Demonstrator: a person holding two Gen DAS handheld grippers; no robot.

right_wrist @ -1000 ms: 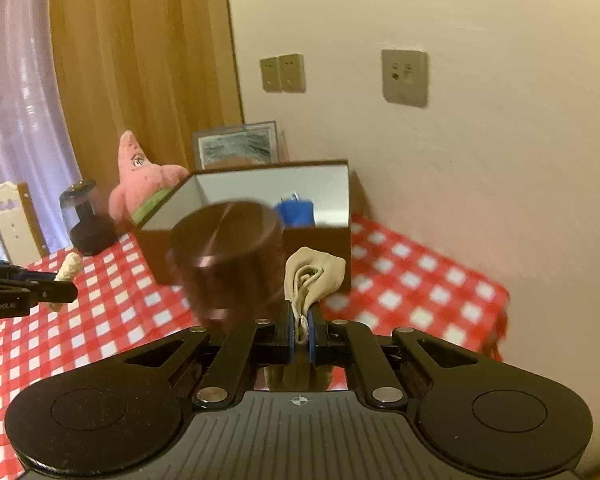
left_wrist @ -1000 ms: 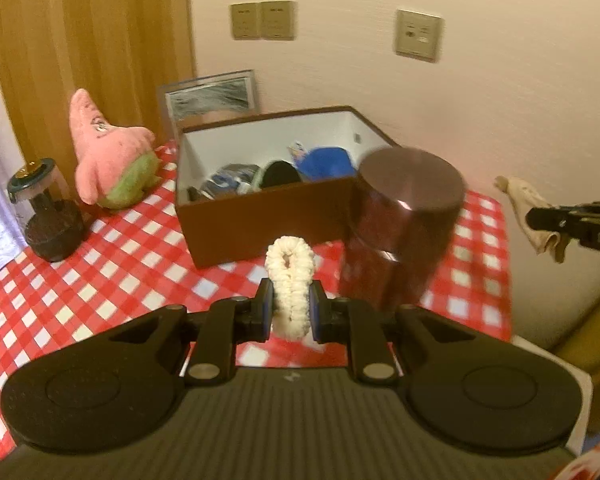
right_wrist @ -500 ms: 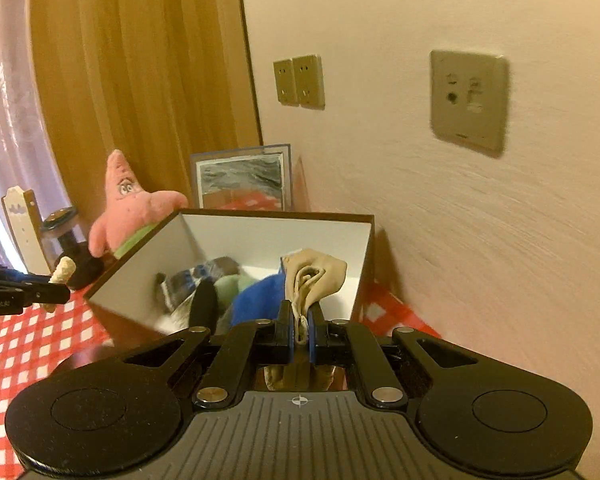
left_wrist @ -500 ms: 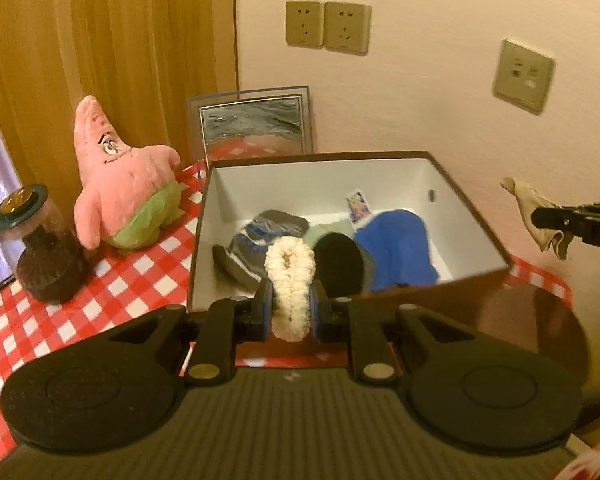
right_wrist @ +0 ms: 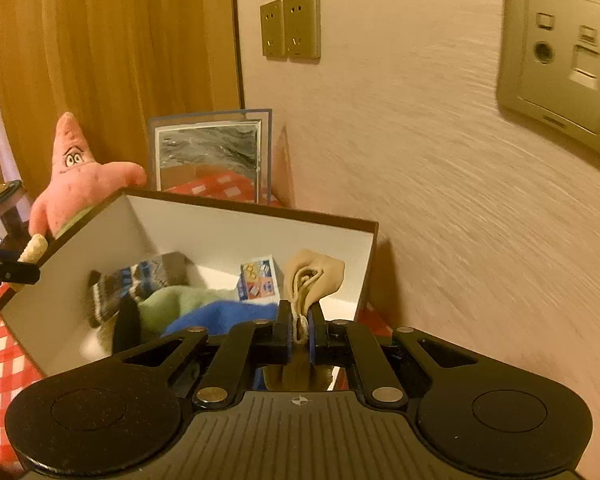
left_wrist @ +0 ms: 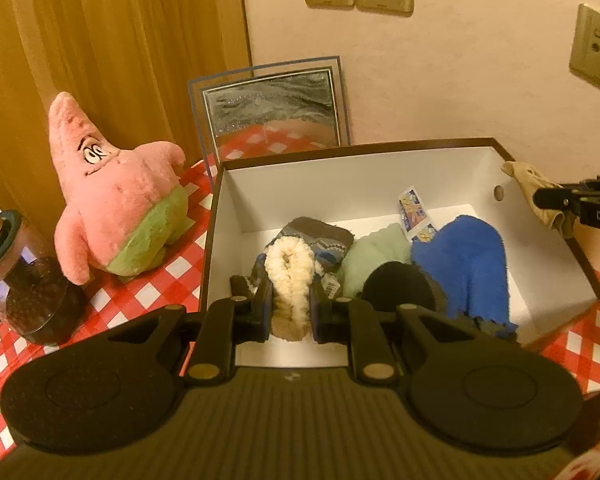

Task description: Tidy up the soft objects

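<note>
An open brown box with white inside walls (left_wrist: 380, 176) (right_wrist: 204, 236) stands on the checked table. It holds a blue fluffy cloth (left_wrist: 468, 264) (right_wrist: 220, 316), a pale green cloth (left_wrist: 376, 248), a grey patterned sock (left_wrist: 320, 236) (right_wrist: 140, 280) and a black item (left_wrist: 396, 284). My left gripper (left_wrist: 290, 308) is shut on a cream fluffy sock (left_wrist: 290, 276), above the box's near left part. My right gripper (right_wrist: 300, 320) is shut on a tan cloth (right_wrist: 312, 276) (left_wrist: 540, 192), over the box's right wall.
A pink star plush (left_wrist: 112, 188) (right_wrist: 76, 184) stands left of the box. A glass jar with dark contents (left_wrist: 24, 280) is at the far left. A framed picture (left_wrist: 268, 104) leans on the wall behind the box. Wall sockets (right_wrist: 290, 24) are above.
Both grippers have moved forward and up over the box with their cloths still held. The dark round lid that stood in front of the box has dropped out of view.
</note>
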